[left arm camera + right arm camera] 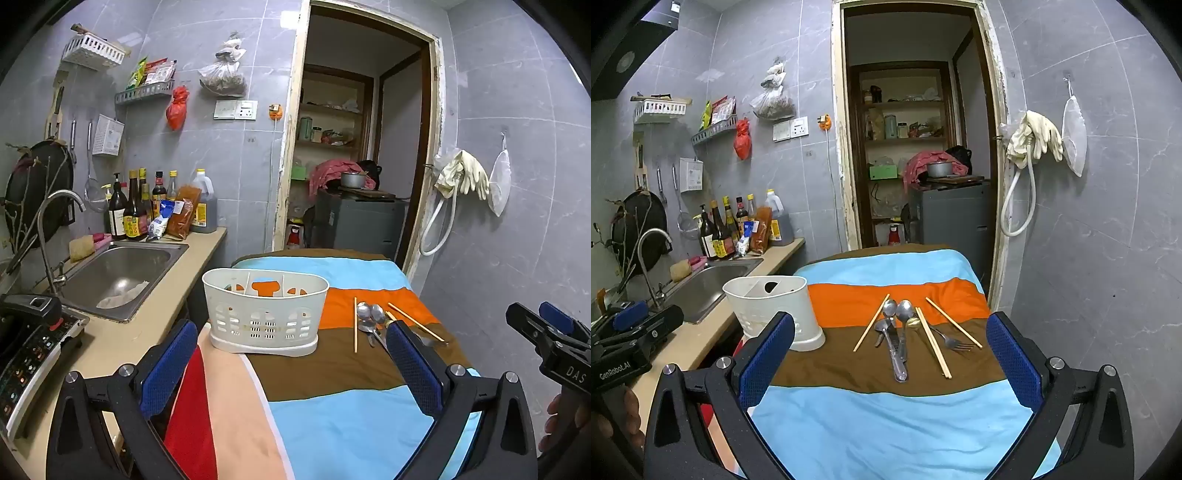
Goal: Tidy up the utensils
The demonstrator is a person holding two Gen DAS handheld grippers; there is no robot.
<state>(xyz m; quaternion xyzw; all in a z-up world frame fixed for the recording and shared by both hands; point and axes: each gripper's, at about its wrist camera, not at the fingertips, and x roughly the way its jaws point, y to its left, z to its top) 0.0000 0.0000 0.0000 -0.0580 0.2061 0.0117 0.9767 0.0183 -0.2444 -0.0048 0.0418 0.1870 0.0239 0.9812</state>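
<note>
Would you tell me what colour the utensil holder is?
White holder; clearest in the left wrist view.

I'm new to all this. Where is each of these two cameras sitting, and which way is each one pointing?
Left wrist view: on the left gripper, looking forward at the white caddy; its open blue fingers frame it, right gripper at the edge.
Right wrist view: on the right gripper, facing the spoons, fork and chopsticks; left gripper at the left edge.
Shared: caddy, utensils, striped cloth, sink, doorway.
</note>
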